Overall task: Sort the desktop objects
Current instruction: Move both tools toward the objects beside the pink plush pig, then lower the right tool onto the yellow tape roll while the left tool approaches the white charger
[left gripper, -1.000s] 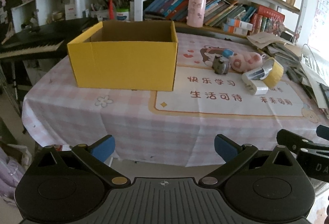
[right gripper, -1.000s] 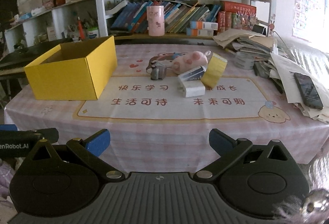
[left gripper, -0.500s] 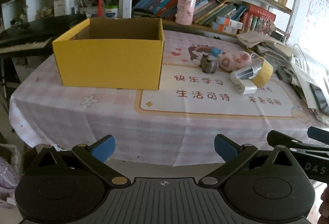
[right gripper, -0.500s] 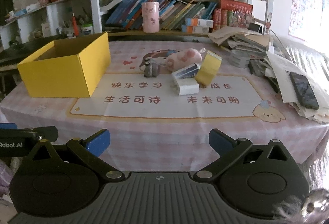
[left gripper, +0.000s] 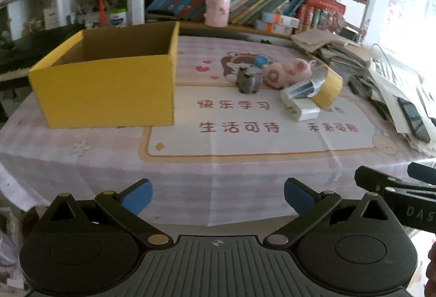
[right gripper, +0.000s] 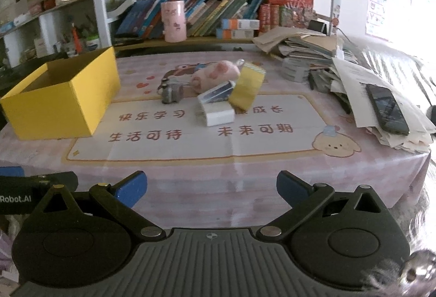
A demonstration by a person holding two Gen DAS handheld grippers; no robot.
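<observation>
An open yellow cardboard box [left gripper: 109,90] [right gripper: 62,98] stands on the left of the table. To its right lies a cluster: a small grey toy [left gripper: 247,80] [right gripper: 171,93], a pink plush pig [left gripper: 288,70] [right gripper: 215,73], a white charger block [left gripper: 302,109] [right gripper: 216,113], a blue-and-white box [right gripper: 216,92] and a yellow tape roll [left gripper: 328,87] [right gripper: 249,85]. My left gripper [left gripper: 217,194] is open and empty, short of the table's front edge. My right gripper [right gripper: 211,188] is open and empty there too.
A pink checked cloth with a printed mat [right gripper: 204,139] covers the table. A heap of papers with a black phone [right gripper: 387,109] fills the right side. Bookshelves with a pink cup [right gripper: 173,21] stand behind. A piano keyboard [left gripper: 16,62] is at the left.
Both grippers have moved forward and up a little toward the table; the left view has shifted right. Both grippers stay open and the objects have not moved.
</observation>
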